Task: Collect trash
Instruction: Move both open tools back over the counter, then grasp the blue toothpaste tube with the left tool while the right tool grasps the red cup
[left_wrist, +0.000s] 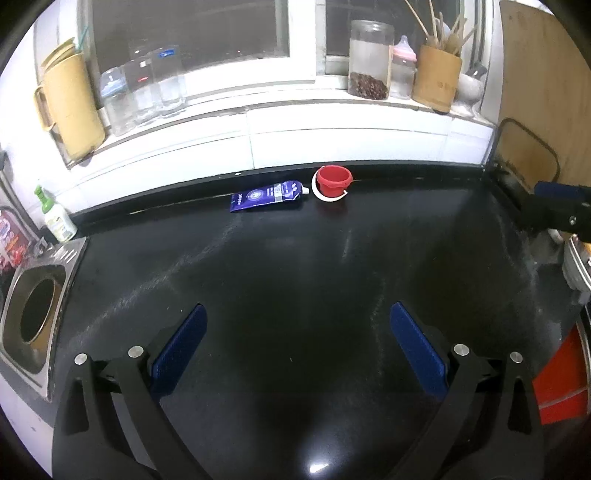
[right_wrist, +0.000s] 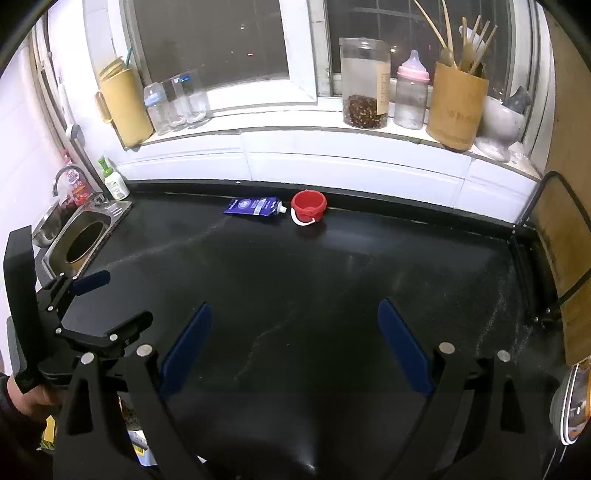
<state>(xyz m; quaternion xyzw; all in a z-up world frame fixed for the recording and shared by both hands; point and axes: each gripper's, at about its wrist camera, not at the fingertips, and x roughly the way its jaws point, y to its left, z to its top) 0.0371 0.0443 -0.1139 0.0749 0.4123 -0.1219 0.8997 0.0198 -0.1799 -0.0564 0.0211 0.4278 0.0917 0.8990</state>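
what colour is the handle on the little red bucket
White; the handle hangs down around the front of the bucket, clearest in the left wrist view.

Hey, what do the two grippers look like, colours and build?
Both the left gripper and the right gripper look alike: matte black angular frames with round silver bolts, and two fingers faced with flat blue pads. No cables or markings show.

A glossy black tabletop (right_wrist: 295, 295) runs back to a white tiled wall (right_wrist: 332, 162). Above it a white-framed window (right_wrist: 221, 44) shows darkness outside. A steel sink (right_wrist: 85, 236) sits at the left end.
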